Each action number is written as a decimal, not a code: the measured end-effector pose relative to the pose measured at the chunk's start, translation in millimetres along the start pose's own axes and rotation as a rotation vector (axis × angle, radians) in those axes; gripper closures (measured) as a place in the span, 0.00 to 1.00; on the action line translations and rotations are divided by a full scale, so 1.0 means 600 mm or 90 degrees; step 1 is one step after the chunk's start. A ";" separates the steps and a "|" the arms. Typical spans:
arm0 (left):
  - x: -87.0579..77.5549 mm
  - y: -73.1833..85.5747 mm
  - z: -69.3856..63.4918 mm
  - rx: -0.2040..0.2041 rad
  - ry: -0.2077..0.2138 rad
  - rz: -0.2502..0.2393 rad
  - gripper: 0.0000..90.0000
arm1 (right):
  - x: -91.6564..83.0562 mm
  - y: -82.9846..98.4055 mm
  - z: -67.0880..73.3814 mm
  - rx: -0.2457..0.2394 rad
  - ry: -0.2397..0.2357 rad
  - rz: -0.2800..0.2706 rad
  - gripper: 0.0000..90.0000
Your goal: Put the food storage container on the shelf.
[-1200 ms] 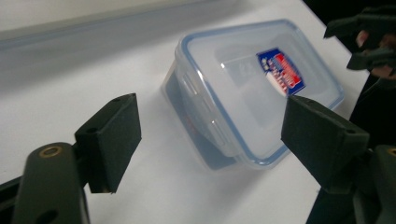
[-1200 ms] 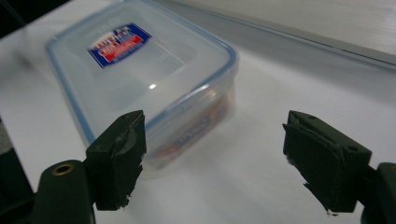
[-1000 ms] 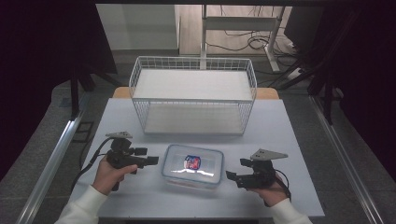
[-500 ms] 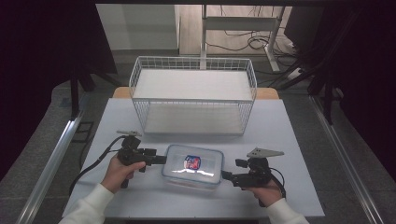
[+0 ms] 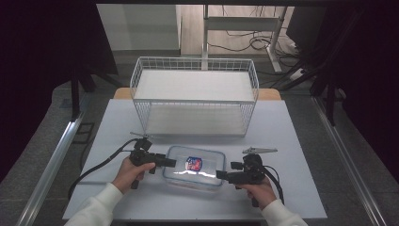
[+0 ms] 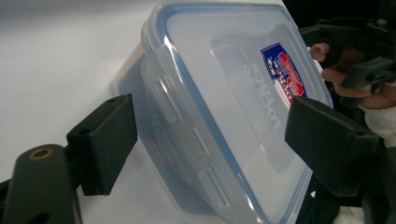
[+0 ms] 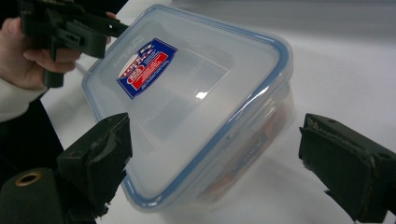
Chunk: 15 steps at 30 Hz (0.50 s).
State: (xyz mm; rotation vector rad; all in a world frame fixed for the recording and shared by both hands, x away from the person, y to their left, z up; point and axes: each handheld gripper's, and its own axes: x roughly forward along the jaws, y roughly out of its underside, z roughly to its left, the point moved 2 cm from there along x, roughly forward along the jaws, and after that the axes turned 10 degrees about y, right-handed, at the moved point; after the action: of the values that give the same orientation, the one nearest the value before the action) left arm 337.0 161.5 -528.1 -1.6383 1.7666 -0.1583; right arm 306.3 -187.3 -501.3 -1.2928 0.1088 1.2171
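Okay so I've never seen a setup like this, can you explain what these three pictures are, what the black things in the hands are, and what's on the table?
A person stands at a white table, holding handheld black tongs in each hand: the left tongs and the right tongs. One picture looks down from above; the other two come from small cameras riding on each pair of tongs. Between them lies a clear plastic container with a blue-rimmed lid and a sticker. Both tongs are open at either end of it, gripping nothing. Behind stands a white wire basket.

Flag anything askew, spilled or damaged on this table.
Nothing stands out. The box sits flat on the table with its lid on and nothing spilled. The basket stands upright behind it. Both grippers, left and right, are open at the box's ends.
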 end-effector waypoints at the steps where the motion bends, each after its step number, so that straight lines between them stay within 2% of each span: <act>1: 0.002 0.001 0.001 -0.001 0.001 0.003 0.18 | 0.000 0.000 0.000 0.000 0.000 0.000 0.11; 4: 0.007 0.003 0.004 -0.012 0.014 0.010 0.18 | 0.023 0.000 -0.002 0.026 -0.009 0.028 0.10; 7: 0.011 0.003 0.006 -0.021 0.029 0.014 0.19 | 0.031 0.001 -0.003 0.037 -0.016 0.038 0.10; 11: 0.012 0.001 0.009 -0.027 0.023 0.015 0.22 | 0.039 0.003 -0.006 0.061 -0.026 0.058 0.12; 14: 0.009 0.001 0.006 -0.035 0.018 0.010 0.25 | 0.039 0.004 -0.008 0.088 -0.053 0.062 0.20; 15: 0.007 0.000 0.006 -0.034 0.017 0.010 0.27 | 0.038 0.004 -0.008 0.097 -0.051 0.064 0.22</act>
State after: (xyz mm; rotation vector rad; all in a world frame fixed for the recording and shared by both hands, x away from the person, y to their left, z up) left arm 339.0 158.9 -532.6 -1.6674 1.8178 -0.1277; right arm 317.2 -177.4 -519.9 -1.1148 0.2064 1.3188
